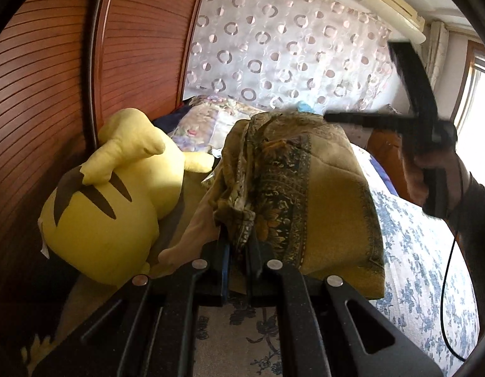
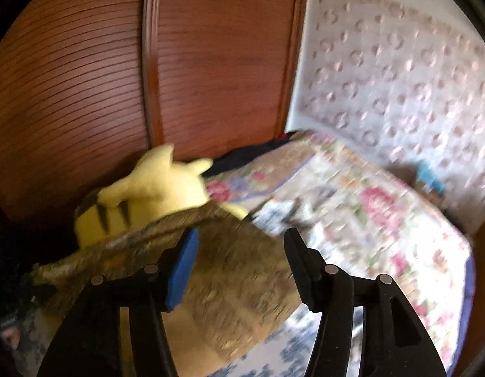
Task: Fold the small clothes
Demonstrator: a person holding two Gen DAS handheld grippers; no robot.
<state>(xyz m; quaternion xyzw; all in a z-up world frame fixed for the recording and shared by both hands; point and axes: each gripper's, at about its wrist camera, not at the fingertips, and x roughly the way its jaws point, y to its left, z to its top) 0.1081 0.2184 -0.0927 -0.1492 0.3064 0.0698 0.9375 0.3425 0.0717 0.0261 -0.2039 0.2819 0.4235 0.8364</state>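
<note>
A: Status of the fold? Log what shows.

B: One garment in play, an olive-gold patterned cloth [image 1: 333,194]. In the left wrist view it fills the centre of the frame, lifted off the bed [image 1: 431,251], with one bunched edge running down into the left claw [image 1: 239,251]. That claw is pinched tight on the bunched edge; almost no gap between its fingers.

A: And the other claw?

B: The right claw [image 2: 242,267] stands wide, nothing between its fingers. In its own view, which is blurred, the cloth [image 2: 230,282] lies lower centre, behind the blue pad [image 2: 182,270]. I cannot tell whether the pad touches it. From the left wrist view the right claw [image 1: 368,100] sits at upper right, above the cloth's far top edge and apart from it.

A: Progress, then?

B: Judgement only: early to middle. The cloth hangs in loose drapes, one dark border band showing, no flat folded packet anywhere in view. A second corner needs catching, then laying flat and folding on the bed.

A: Counts?

B: Cloths: one. Claws: two. Yellow plush toy [image 1: 117,194]: one, left of centre against the brown slatted wardrobe [image 1: 47,94]. Folded items: none seen. Curtain [image 1: 289,47] with ring pattern: one, upper centre.
</note>
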